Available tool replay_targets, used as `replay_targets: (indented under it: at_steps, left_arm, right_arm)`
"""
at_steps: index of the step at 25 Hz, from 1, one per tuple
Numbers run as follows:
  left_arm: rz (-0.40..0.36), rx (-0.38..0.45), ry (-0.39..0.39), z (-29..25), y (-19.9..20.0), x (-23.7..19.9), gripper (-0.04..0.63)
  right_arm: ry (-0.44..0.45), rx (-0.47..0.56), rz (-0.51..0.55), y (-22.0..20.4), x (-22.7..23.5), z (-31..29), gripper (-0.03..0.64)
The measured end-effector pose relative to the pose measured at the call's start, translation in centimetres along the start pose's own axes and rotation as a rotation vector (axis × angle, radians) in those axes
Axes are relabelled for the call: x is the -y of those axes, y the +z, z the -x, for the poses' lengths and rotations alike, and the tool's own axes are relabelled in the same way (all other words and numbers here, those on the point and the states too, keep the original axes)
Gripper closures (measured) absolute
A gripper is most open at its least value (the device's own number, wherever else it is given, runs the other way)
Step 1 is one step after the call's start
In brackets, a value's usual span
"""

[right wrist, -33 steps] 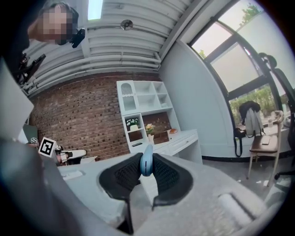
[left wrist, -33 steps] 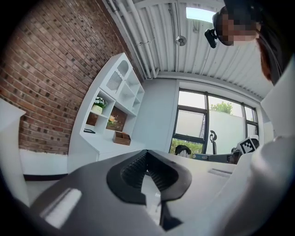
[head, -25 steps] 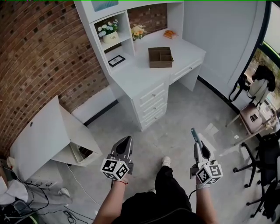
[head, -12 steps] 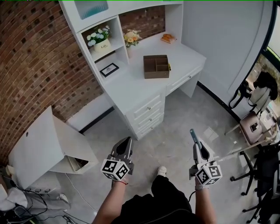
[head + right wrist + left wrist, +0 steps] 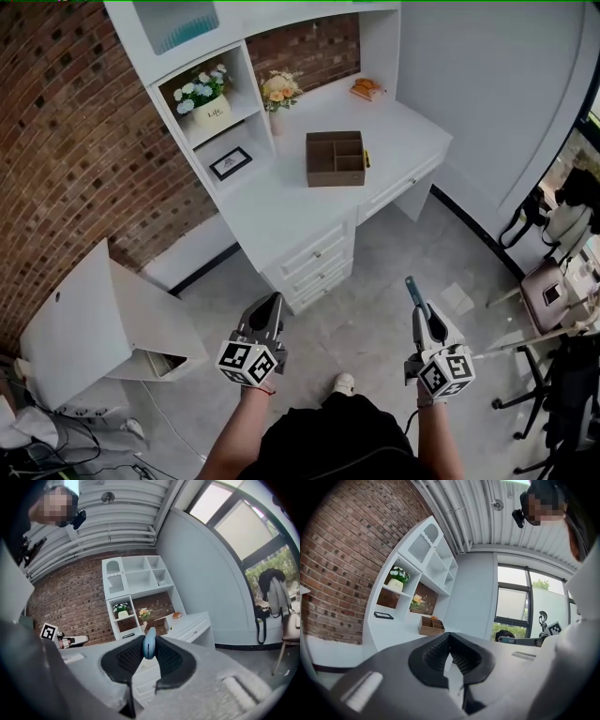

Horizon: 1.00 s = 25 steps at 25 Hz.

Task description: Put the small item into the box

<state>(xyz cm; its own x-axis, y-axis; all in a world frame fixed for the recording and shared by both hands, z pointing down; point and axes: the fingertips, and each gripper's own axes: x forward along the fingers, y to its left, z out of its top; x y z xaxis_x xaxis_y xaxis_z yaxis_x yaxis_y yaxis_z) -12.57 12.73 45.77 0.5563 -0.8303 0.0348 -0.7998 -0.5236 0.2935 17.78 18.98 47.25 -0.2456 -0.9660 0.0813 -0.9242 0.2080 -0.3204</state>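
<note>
A brown wooden box (image 5: 336, 157) with several compartments sits on the white desk (image 5: 281, 202); it also shows far off as the box (image 5: 431, 626) and the box (image 5: 156, 626). My right gripper (image 5: 413, 292) is shut on a small blue item (image 5: 149, 648), which pokes out past the jaw tips as the blue item (image 5: 412, 287). My left gripper (image 5: 272, 306) is shut with nothing in it. Both grippers hang over the grey floor, well short of the desk.
White shelves (image 5: 206, 103) above the desk hold flower pots (image 5: 200, 92) and a small framed picture (image 5: 230, 162). An orange thing (image 5: 366, 88) lies at the desk's far corner. A tipped white cabinet (image 5: 103, 319) stands at left, chairs (image 5: 562, 375) at right. Brick wall behind.
The view has drawn nearer to the desk, which has slid lower and more central in the head view. Both grippers keep their pose and stay shut.
</note>
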Motion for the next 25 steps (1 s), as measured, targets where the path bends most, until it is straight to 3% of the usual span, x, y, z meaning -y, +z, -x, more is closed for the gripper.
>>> replay_targets:
  at_steps: [9, 18, 25]
  left_arm:
    - [-0.001, -0.010, 0.010, -3.5, -0.1, -0.7, 0.598]
    - [0.004, -0.024, -0.010, -7.9, -0.5, -1.2, 0.598]
    - [-0.003, 0.005, -0.016, -13.5, 1.0, -3.5, 0.598]
  right_arm:
    - [0.059, -0.020, -0.002, 0.5, 0.9, -4.1, 0.549]
    - [0.049, -0.050, 0.020, 0.2, 3.0, -6.5, 0.549]
    - [0.045, -0.042, 0.026, 1.8, 4.7, -12.2, 0.549]
